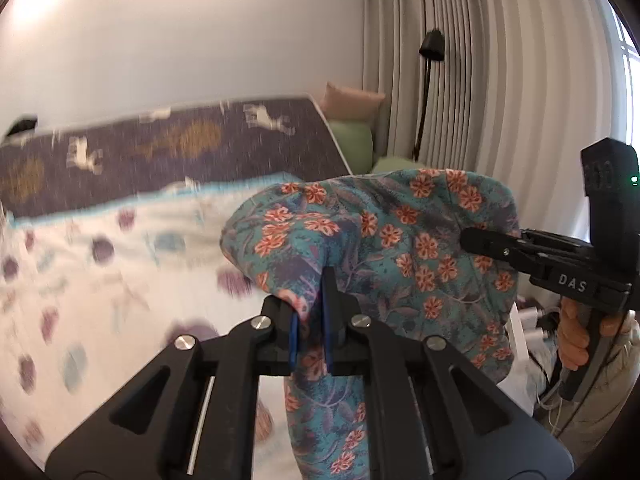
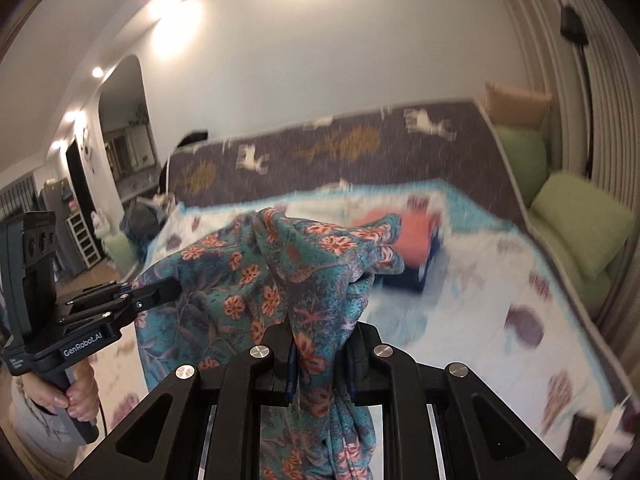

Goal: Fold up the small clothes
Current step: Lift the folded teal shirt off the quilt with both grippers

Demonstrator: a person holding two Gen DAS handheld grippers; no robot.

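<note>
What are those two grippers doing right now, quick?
Left gripper: closed, pinching the floral cloth.
Right gripper: closed on the same cloth, which is held up above the bed.

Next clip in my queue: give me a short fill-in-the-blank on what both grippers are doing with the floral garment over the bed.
1. The floral garment is gripped by ____ grippers at once.
2. The left gripper is ____ on the fabric.
3. The right gripper holds the garment ____ the bed, not lying on it.
4. The flowers printed on the teal cloth are ____.

Missing words: both; shut; above; orange
</note>
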